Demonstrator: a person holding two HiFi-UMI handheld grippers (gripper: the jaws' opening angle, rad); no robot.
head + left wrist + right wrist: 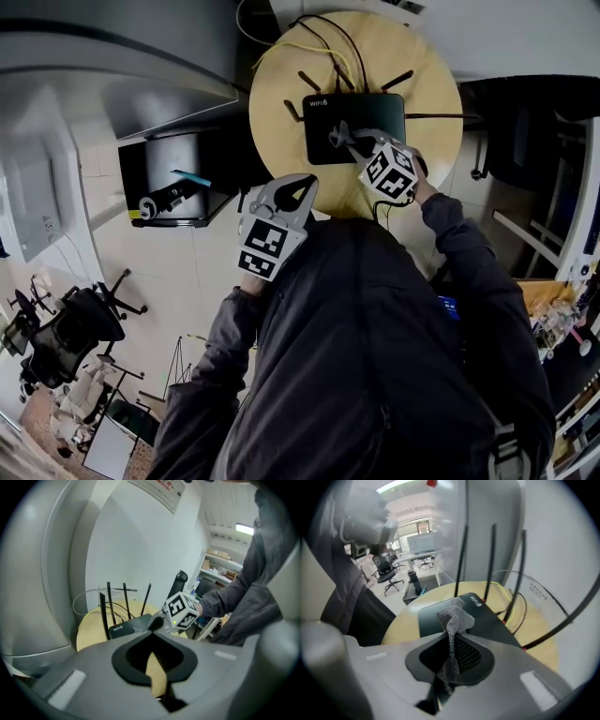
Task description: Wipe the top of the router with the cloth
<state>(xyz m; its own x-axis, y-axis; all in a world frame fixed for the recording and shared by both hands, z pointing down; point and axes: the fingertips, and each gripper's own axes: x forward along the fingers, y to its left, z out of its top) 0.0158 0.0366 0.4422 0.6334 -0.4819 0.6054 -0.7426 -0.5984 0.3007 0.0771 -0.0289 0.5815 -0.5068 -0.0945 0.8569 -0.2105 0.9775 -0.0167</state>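
Head view, router (354,117): centre of the round table (281,84), right gripper (340,135) over its top.
Left gripper view, left gripper (157,667): jaws nearly together, nothing held, by the table's near edge.
Right gripper view, cloth (454,620): pinched between the jaws, bunched; contact with the top unclear.
Right gripper view, antennas (493,559): a long stroke could snag them or shove the unheld router.

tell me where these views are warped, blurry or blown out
Head view: strong fisheye, walls curve, dim overall, the black router shows little detail. Left gripper view: dark vignette at corners, ceiling light blown out. Right gripper view: cloth sharp, office behind washed out, antennas bowed.
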